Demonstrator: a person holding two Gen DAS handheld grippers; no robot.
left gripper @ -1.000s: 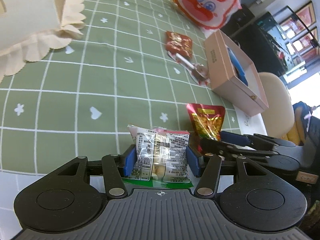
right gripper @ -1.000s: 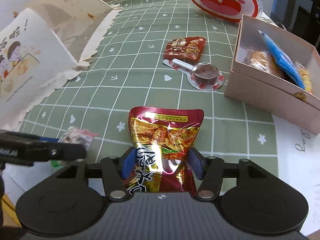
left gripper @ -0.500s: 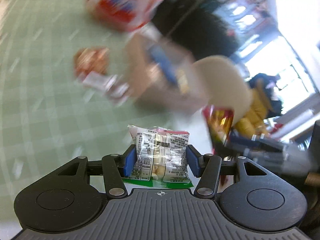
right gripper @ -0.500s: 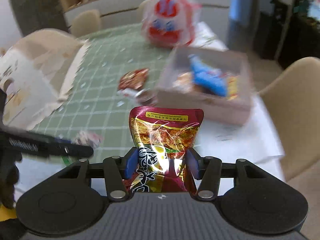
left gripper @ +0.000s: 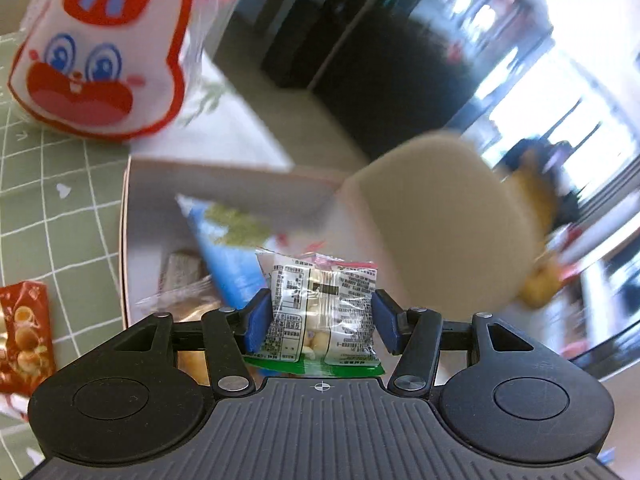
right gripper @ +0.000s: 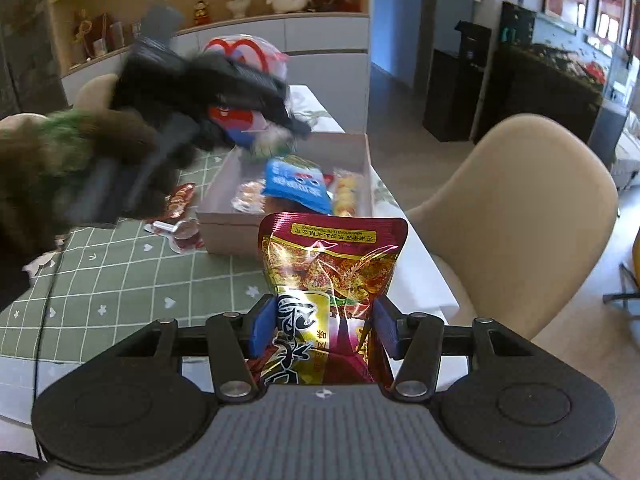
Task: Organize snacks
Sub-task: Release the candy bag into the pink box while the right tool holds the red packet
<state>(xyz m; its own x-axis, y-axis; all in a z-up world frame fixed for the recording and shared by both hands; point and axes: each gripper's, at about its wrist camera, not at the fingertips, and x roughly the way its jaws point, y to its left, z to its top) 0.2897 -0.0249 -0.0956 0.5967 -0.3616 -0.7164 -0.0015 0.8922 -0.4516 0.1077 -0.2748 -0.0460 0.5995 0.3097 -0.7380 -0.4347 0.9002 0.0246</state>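
While the left gripper (left gripper: 322, 320) pinches a clear nut packet (left gripper: 324, 308) above the box (right gripper: 280, 216), the right gripper (right gripper: 324, 330) clamps a red pouch (right gripper: 328, 280), the box at its twelve o'clock.

Both packets are now off the table and in the air. The left claw (left gripper: 322, 316) with its clear white packet (left gripper: 324, 312) now hangs over the open cardboard box (left gripper: 138, 216) instead of the green cloth. The right claw (right gripper: 322, 330) with the red foil pouch (right gripper: 332, 280) now sits higher, the box ahead of it.
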